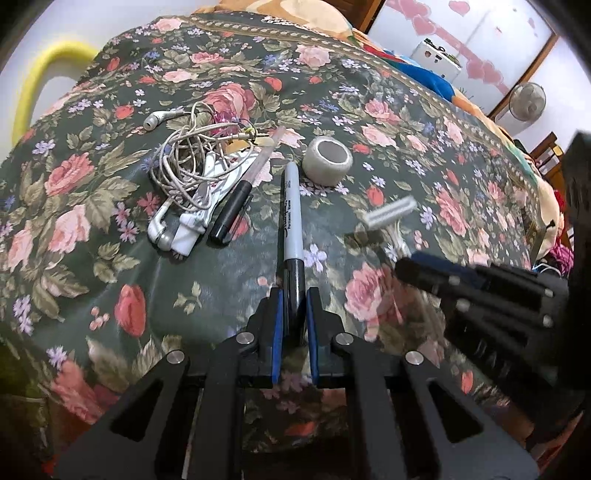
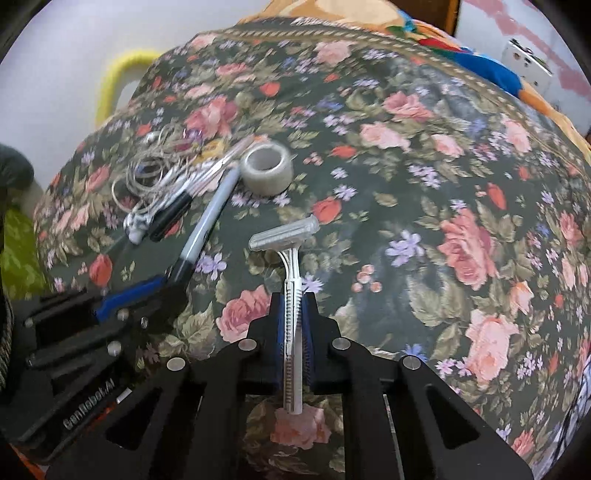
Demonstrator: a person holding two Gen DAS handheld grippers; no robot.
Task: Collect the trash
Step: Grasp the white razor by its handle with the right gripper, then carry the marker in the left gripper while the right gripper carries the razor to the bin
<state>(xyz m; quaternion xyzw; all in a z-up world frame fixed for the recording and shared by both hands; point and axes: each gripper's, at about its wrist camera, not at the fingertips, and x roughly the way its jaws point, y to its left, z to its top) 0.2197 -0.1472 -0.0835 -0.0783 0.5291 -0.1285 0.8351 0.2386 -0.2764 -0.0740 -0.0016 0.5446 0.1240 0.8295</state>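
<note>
White razor (image 2: 291,314) handle pinched in right hand-held gripper (image 2: 293,299); left hand-held gripper (image 1: 294,295) clamps the marker (image 1: 293,225)

place: home, likely bedroom | floral cloth (image 1: 406,110) dark green with roses covers the whole surface, centre of frame | bright patterned bedding (image 1: 436,77) heaped upper right | standing fan (image 1: 526,101) far right | wooden-framed panel with pink heart stickers (image 1: 480,33) top right | yellow padded bar (image 1: 35,85) upper left
</note>
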